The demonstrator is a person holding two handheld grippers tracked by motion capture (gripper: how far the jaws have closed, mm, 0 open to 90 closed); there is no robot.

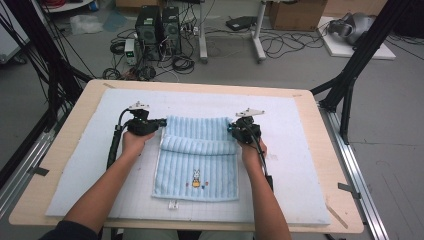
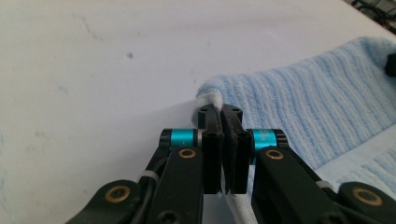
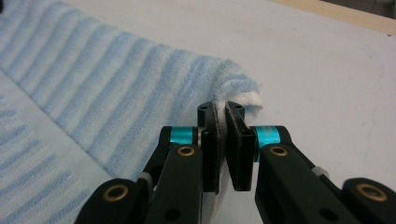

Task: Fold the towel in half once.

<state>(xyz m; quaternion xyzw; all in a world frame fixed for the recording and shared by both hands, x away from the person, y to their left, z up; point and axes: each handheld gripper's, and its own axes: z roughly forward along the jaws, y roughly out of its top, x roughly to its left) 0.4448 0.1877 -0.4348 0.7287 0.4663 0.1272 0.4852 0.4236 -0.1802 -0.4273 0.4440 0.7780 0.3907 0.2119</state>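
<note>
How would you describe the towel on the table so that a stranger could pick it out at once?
On the wooden table lies a white foam mat; at its middle lies the towel. It is light blue and ribbed, its far part doubled over into a thick fold, with corners pinched by the left tongs and right tongs. A small cartoon rabbit marks its near half.

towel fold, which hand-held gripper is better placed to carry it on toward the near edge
Neither clearly: the left hand-held gripper and right hand-held gripper each clamp one end of the towel at its raised fold, level with each other. Both should probably pull together.

A lab: floor computers (image 1: 158,26), tangled cables (image 1: 182,64).
</note>
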